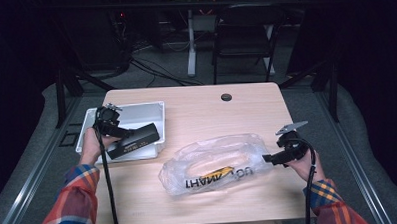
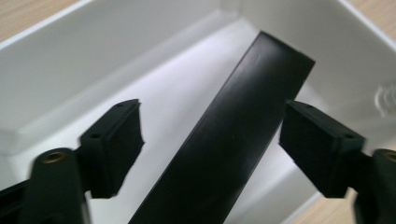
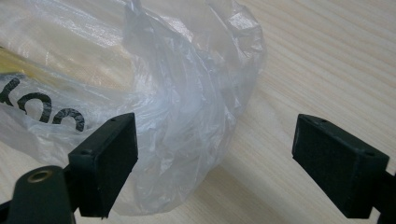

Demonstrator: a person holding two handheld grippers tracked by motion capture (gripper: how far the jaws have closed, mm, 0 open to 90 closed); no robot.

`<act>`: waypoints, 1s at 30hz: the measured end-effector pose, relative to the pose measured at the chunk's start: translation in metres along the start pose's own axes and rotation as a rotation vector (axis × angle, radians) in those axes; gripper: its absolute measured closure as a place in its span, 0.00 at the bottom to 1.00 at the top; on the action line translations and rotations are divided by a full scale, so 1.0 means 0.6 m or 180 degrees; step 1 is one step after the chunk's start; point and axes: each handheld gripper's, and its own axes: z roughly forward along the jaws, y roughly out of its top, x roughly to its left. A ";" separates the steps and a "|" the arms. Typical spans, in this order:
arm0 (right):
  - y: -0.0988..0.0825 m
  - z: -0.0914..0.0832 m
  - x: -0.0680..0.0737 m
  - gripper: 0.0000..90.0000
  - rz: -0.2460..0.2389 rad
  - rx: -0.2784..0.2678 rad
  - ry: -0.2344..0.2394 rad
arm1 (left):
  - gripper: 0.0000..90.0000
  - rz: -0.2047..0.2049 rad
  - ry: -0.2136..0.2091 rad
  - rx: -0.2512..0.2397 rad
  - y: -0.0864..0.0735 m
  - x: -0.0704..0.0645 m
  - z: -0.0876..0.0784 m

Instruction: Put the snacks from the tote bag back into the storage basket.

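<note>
Black box [image 1: 135,140] lies slanted across the white bin [image 1: 151,109] on the bench [image 1: 206,111], between the released left hand-held gripper [image 2: 210,144] jaws, untouched. Right hand-held gripper [image 3: 215,163] gapes beside the plastic bag [image 1: 213,161], gripping nothing. Judging by this, the unpacking seems partly done; a yellow item remains bagged.

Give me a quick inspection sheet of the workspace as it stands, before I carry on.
Surface: wooden table, black grommet near far edge.
Job's things: black box lying slanted in white tray; clear plastic bag flat, mid-table.
Clutter: nothing seen.
Grippers: left gripper open, astride the box; right gripper open at the bag's end.
Cables: one trailing from each gripper; more on the floor.
Surroundings: dark chair beyond the table.
</note>
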 end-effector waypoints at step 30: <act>0.000 0.004 -0.004 0.16 -0.0008 0.0020 -0.0005 | 1.00 -0.0274 0.0472 0.0056 0.039 -0.041 0.092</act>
